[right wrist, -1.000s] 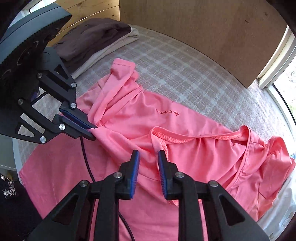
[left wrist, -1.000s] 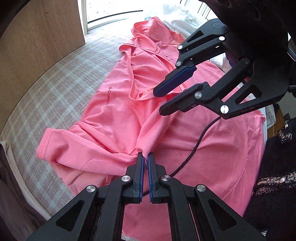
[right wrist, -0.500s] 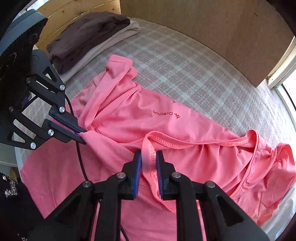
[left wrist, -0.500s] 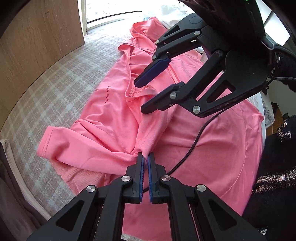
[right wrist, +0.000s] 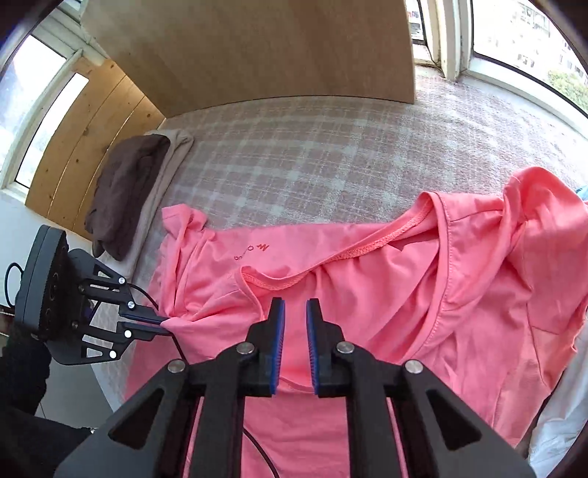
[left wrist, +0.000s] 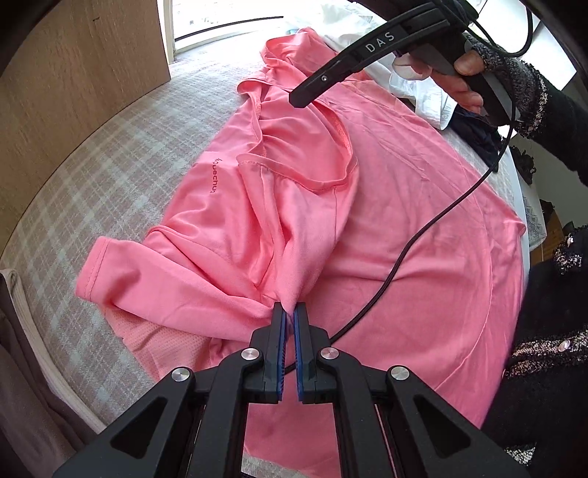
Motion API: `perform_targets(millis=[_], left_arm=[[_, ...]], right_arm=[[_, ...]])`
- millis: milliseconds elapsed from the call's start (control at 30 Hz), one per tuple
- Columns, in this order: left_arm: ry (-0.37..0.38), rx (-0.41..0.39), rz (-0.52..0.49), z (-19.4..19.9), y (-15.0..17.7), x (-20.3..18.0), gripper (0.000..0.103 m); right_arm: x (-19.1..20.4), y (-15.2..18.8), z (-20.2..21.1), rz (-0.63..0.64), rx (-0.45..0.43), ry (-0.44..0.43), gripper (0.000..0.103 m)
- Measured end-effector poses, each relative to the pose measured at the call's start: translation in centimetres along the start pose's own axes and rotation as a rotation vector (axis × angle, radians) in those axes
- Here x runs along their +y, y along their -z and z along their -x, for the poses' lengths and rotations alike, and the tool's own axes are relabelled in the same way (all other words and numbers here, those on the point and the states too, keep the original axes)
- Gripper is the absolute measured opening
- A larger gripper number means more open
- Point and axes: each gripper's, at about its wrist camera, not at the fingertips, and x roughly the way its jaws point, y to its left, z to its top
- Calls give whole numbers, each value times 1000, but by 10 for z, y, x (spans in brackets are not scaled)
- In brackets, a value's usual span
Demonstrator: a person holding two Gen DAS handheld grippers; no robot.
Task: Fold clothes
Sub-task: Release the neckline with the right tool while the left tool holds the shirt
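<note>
The shirt (left wrist: 386, 206) is spread out on the bed cover (left wrist: 121, 172), with a board (right wrist: 257, 51) standing up along the far side of the bed behind it. In the right wrist view there's a stack of folded clothes (right wrist: 128, 191) on the cover off to the left of the shirt, near the board's left end. A cable (left wrist: 433, 224) runs across the top of the shirt, and some other laundry (left wrist: 415, 88) is piled just past its far edge.

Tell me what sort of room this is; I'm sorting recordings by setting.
Probably a bedroom at home: a pink shirt spread on a plaid bed cover, folded clothes stacked beside a wooden panel, windows behind.
</note>
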Motion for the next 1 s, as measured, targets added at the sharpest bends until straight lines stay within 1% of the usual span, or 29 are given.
perform_targets(millis=[33,100,200,300,367,400,433,467,500,533,567,633,667,700,733,767,800,833,867,900,933,967,1000], left_arm=[[1,0,0,1,0,0,3],[-1,-1,-3,2,2,0,3],[-11,4,7,3,2,2,3],[-11,-1,13,6,2,3,3],[-14,-1,5,8,2,3,3],[-16,0,3,8,1,3,3],[-18,3,2,8,0,4,3],[-21,6,1,8,-1,5,3],[-24,8,0,8,-2,6,3],[-26,7,2,8,-3,8,3],[-30,7,3,9,-4,10,3],[-51,3,5,11,-10,20,3],[-75,-8,11,15,-16,31,3],[-110,-22,40,19,-24,48,3],[-157,-36,71,23,-33,68,4],[-253,-46,115,27,-42,93,7],[-359,-43,177,31,-48,119,10],[-388,-56,246,35,-49,139,9],[-417,-69,315,40,-51,159,9],[-430,-89,371,46,-51,175,9],[-408,-117,382,53,-48,180,13],[-409,-125,364,57,-47,180,14],[-403,-129,346,58,-48,179,18]], right_arm=[[12,5,-4,49,17,-5,27],[33,14,-15,144,58,-16,33],[41,28,-29,235,121,-2,34],[29,32,-33,231,126,22,34],[22,29,-37,220,124,-17,34],[20,27,-41,216,138,-72,34],[18,25,-44,212,151,-122,33],[19,22,-46,223,158,-127,27],[20,19,-48,234,164,-132,1],[20,15,-50,245,170,-136,3],[20,6,-48,252,158,-127,3],[21,-29,-36,268,59,-66,3],[20,-55,-22,259,-68,-3,3],[18,-80,-8,247,-187,57,4],[14,-99,2,226,-207,89,13],[9,-118,12,203,-226,119,22],[2,-122,27,171,-236,128,39],[-7,-126,41,142,-246,138,42],[-19,-120,52,149,-257,159,42],[-32,-113,64,156,-267,179,45],[-45,-106,74,161,-274,200,51],[-63,-99,73,145,-238,230,52],[-82,-91,72,129,-202,261,52]])
